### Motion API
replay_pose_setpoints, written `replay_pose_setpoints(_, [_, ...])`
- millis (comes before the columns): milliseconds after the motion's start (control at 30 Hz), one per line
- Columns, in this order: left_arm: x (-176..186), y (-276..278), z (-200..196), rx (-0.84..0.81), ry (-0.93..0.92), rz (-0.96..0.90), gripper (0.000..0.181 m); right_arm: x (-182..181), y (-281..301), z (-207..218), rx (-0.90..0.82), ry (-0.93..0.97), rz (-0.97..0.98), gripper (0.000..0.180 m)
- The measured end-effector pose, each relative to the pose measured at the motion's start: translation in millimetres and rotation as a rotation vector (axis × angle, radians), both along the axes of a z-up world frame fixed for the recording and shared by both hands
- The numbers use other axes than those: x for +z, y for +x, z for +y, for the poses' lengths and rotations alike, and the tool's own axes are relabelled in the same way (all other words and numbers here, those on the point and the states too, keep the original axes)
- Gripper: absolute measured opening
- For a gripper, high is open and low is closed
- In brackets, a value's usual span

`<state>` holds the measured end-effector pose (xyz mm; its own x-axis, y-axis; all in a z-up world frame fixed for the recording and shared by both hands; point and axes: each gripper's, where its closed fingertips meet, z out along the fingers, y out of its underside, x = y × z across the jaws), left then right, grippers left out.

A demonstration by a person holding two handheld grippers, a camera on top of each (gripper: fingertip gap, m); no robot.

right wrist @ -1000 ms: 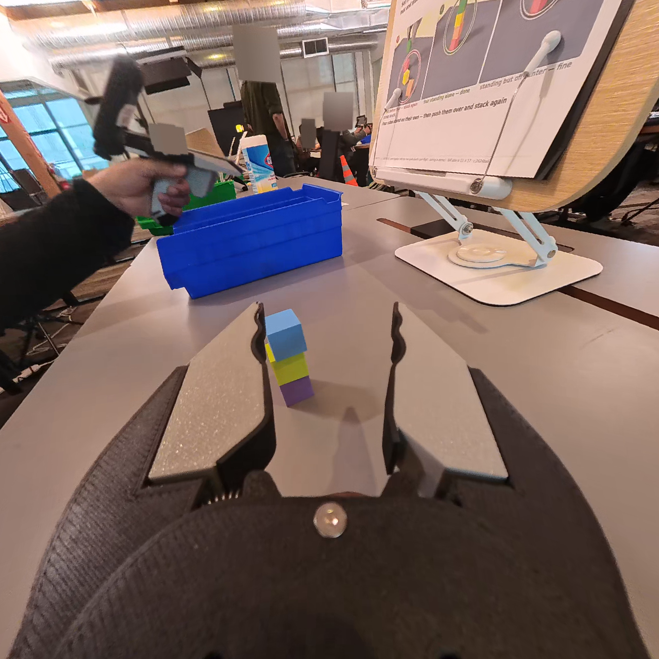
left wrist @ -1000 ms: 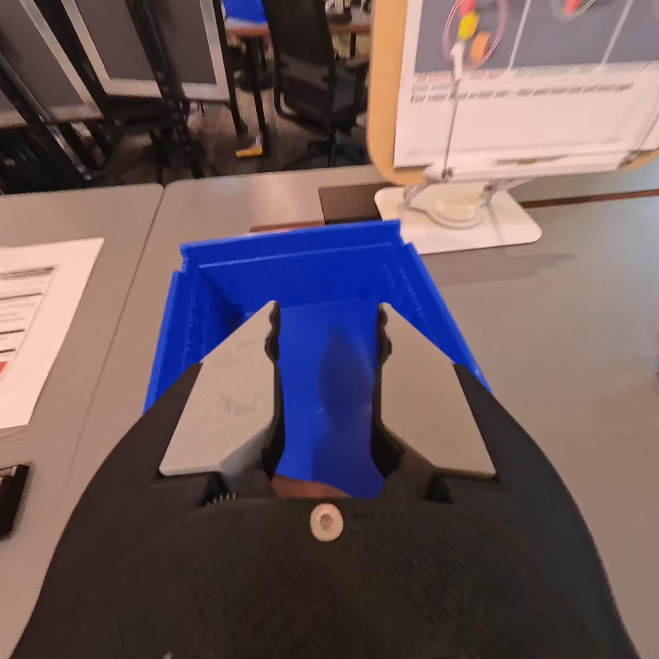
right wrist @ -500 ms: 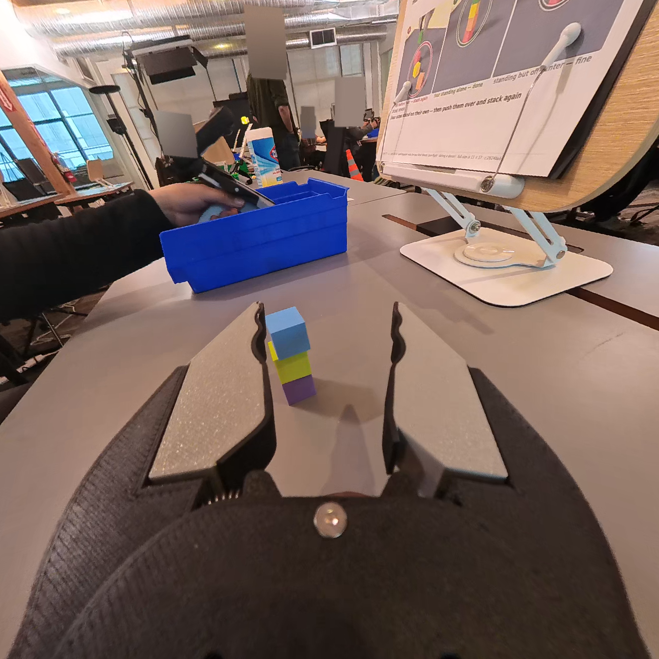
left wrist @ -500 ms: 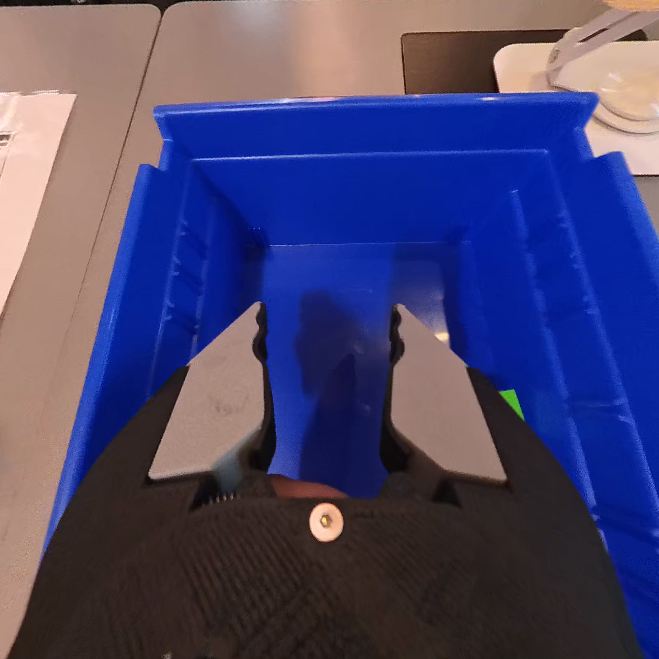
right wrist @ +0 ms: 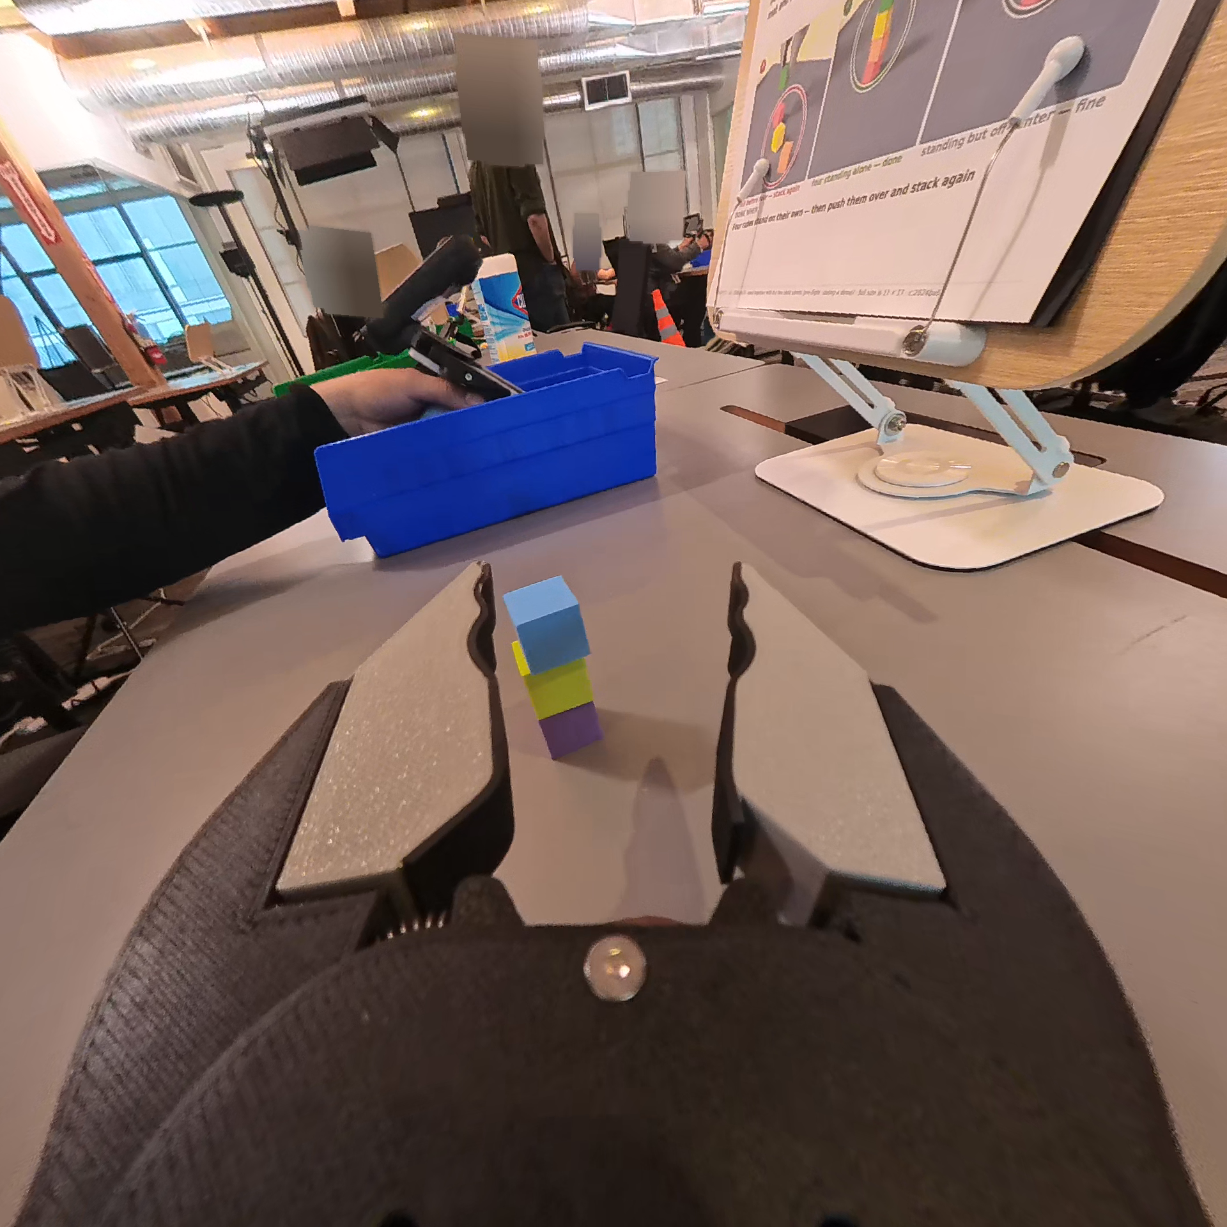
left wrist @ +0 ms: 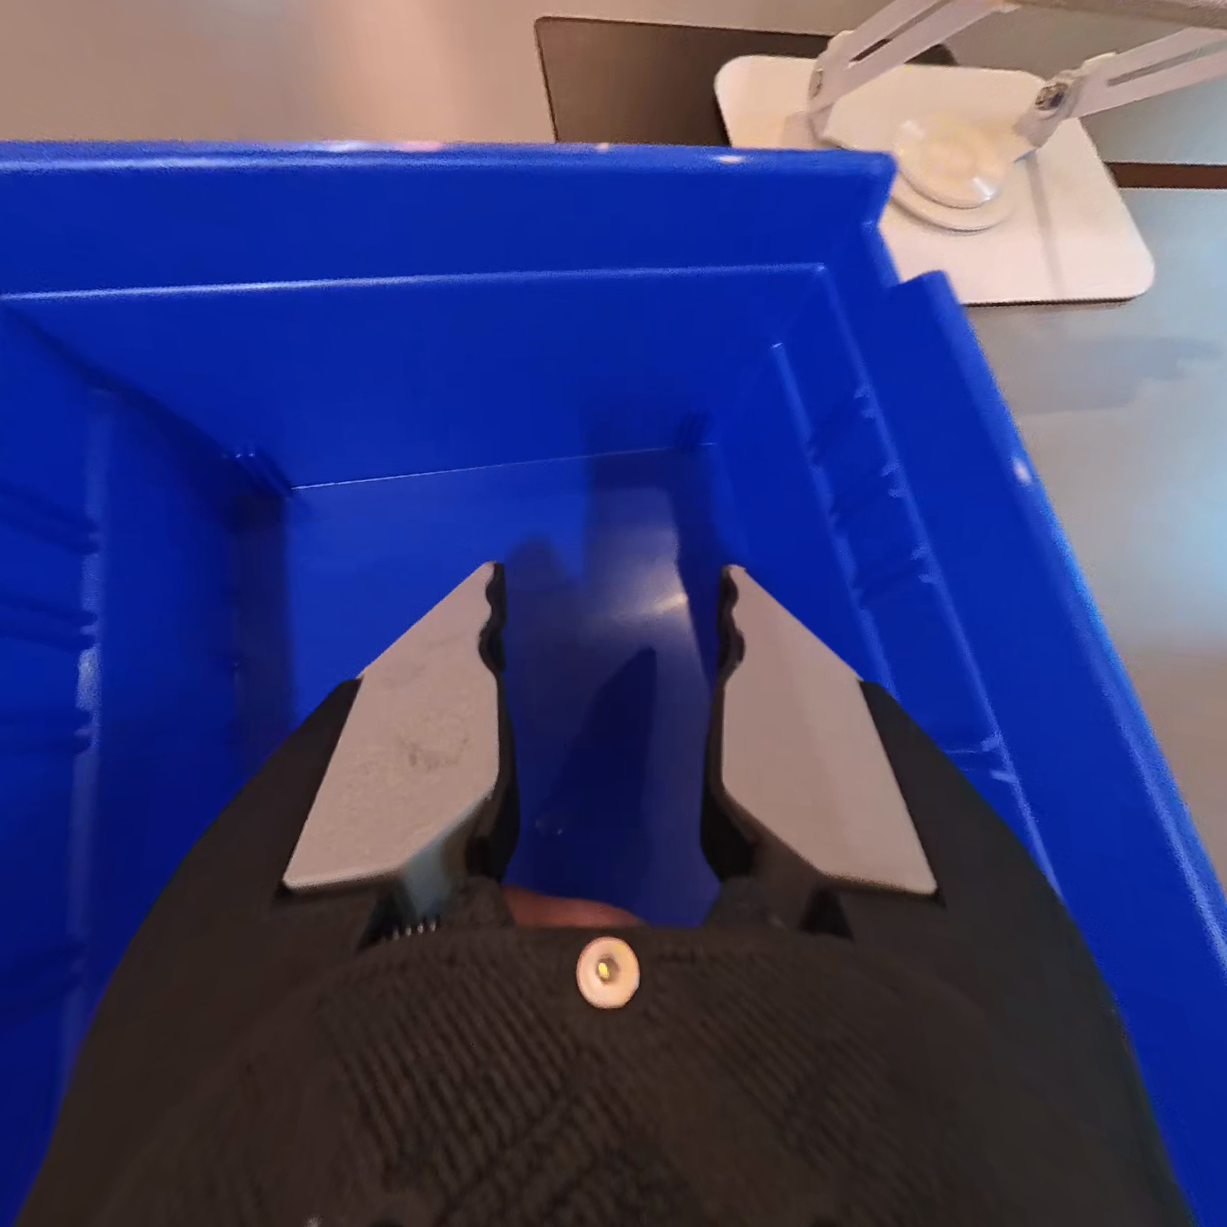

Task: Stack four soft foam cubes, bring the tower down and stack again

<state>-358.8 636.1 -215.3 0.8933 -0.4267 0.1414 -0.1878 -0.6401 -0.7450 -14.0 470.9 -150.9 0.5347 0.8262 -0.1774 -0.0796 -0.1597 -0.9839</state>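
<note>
In the left wrist view, the left gripper [left wrist: 611, 604] points down into the blue bin [left wrist: 431, 219], its jaws apart with only bare bin floor between them. No cube shows here, though one may lie under the gripper body, out of sight.

In the right wrist view, the right gripper [right wrist: 611, 597] hovers over the grey table [right wrist: 996, 697], jaws apart and empty. Just beyond its tips stands a three-cube tower: blue cube [right wrist: 548, 621] on yellow-green cube [right wrist: 561, 687] on purple cube [right wrist: 571, 729], slightly offset.

The step in hand appears to be fetching the fourth cube from the bin. Next calls for locating it, clamping lightly and setting it squarely on top.
</note>
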Motion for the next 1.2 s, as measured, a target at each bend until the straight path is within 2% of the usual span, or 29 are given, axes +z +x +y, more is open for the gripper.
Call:
replay_pose_setpoints(200, [1, 29, -2, -0.089, -0.036, -0.023, 0.065, 4, -1, -3, 0.023, 0.012, 0.029, 0.070])
replay_pose_setpoints(333, [-8, 34, -1, -0.099, -0.043, 0.044, 0.054, 2, -3, -2, 0.017, 0.009, 0.018, 0.071])
replay_pose_setpoints(433, [-14, 30, -8, -0.141, -0.063, 0.110, 0.057, 4, 0, -1, 0.001, 0.006, 0.032, 0.070])
replay_pose_setpoints(500, [-15, 22, -14, -0.157, -0.081, 0.135, 0.070, 4, 2, -1, 0.000, 0.002, 0.042, 0.070])
replay_pose_setpoints(600, [-12, 14, -27, -0.197, -0.120, 0.118, 0.070, 4, 2, -1, 0.002, -0.005, 0.046, 0.070])
replay_pose_setpoints(733, [-11, 11, -54, -0.344, -0.190, 0.138, 0.070, 3, 1, -1, 0.011, -0.012, 0.040, 0.071])
replay_pose_setpoints(833, [-6, 12, -80, -0.563, -0.203, 0.166, 0.059, 4, 0, -4, 0.019, -0.004, 0.044, 0.070])
replay_pose_setpoints(867, [-3, 17, -96, -0.681, -0.211, 0.155, 0.062, 5, 0, -5, 0.023, -0.003, 0.044, 0.070])
replay_pose_setpoints(933, [-8, 16, -119, -0.865, -0.191, 0.248, 0.067, 4, -1, -5, 0.024, -0.001, 0.040, 0.070])
replay_pose_setpoints(1067, [-30, -5, -98, -0.931, -0.038, 0.634, 0.073, 4, -2, -6, 0.028, -0.005, 0.037, 0.070])
replay_pose_setpoints(1133, [-31, -1, -89, -0.953, 0.035, 0.692, 0.070, 4, -2, -6, 0.029, -0.005, 0.039, 0.070])
replay_pose_setpoints(1200, [-27, 7, -85, -0.968, 0.080, 0.668, 0.065, 4, -2, -6, 0.030, -0.004, 0.040, 0.070])
